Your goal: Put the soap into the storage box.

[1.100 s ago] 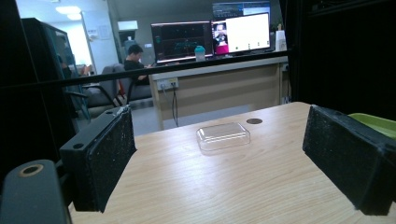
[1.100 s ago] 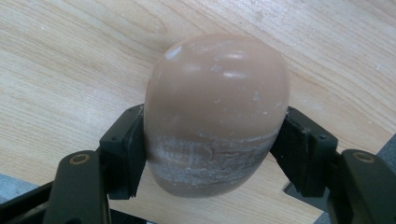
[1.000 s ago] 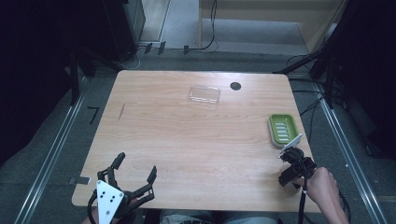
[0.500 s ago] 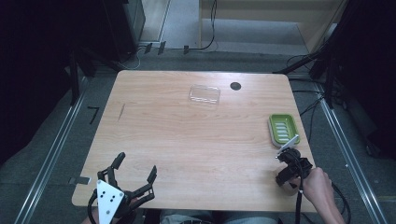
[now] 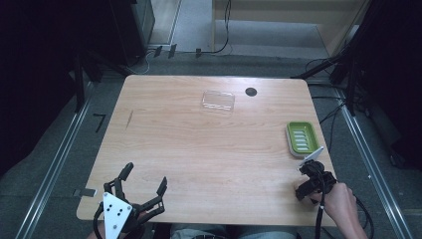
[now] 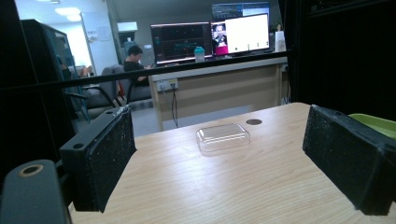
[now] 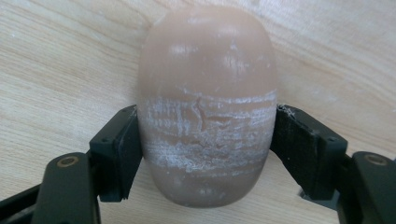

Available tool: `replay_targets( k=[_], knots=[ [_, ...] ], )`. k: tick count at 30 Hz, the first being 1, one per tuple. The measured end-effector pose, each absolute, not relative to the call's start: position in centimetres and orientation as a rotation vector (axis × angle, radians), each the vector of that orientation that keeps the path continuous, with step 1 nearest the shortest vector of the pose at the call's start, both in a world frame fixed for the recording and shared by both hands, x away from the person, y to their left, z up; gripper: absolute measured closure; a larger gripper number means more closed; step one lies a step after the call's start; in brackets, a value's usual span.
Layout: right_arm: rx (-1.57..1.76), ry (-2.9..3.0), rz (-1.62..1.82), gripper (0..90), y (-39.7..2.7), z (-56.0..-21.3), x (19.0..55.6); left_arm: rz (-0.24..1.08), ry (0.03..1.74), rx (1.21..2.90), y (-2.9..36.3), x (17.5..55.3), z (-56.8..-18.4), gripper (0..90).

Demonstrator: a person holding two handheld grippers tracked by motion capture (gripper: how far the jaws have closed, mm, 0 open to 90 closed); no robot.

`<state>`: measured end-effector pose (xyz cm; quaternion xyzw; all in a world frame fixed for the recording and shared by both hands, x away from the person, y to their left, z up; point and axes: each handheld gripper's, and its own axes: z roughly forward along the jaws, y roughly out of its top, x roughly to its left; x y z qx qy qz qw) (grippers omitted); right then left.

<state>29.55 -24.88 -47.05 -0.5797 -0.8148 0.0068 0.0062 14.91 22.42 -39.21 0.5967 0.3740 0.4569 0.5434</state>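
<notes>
A tan bar of soap (image 7: pixel 205 93), its surface scuffed white, lies on the wooden table (image 5: pixel 209 149). My right gripper (image 7: pixel 205 140) straddles it, a black pad close by each side. Those jaws have just been opening, and the soap rests between them, no longer squeezed. In the high view the right gripper (image 5: pixel 309 175) points down near the table's front right corner, just in front of a green soap dish (image 5: pixel 290 134). My left gripper (image 5: pixel 146 174) stands wide open at the front left, with nothing between its pads (image 6: pixel 102 163). A clear plastic lid (image 5: pixel 218 101) lies at the back middle.
A small black round disc (image 5: pixel 251 91) sits to the right of the clear lid (image 6: pixel 223 136). The green dish (image 6: pixel 373 122) shows behind the left gripper's right pad. Dark frames and cables surround the table. A person sits at monitors far behind.
The right hand and its gripper have shifted slightly to the left near the front right corner. The left gripper has kept still.
</notes>
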Motion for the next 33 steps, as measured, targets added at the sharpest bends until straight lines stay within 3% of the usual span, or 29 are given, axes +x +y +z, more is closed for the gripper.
replay_targets(
  k=[4, 33],
  knots=[
    [-1.816, -2.545, 0.029, 33.2, -24.6, -47.1, 29.5, 1.086, 0.887, 1.415, 22.4, 14.9, -39.2, 9.9],
    [-1.78, -2.594, 0.015, 33.5, -25.1, -45.4, 30.2, 1.089, 0.881, 1.419, 22.3, 14.9, -39.2, 9.9]
  ],
)
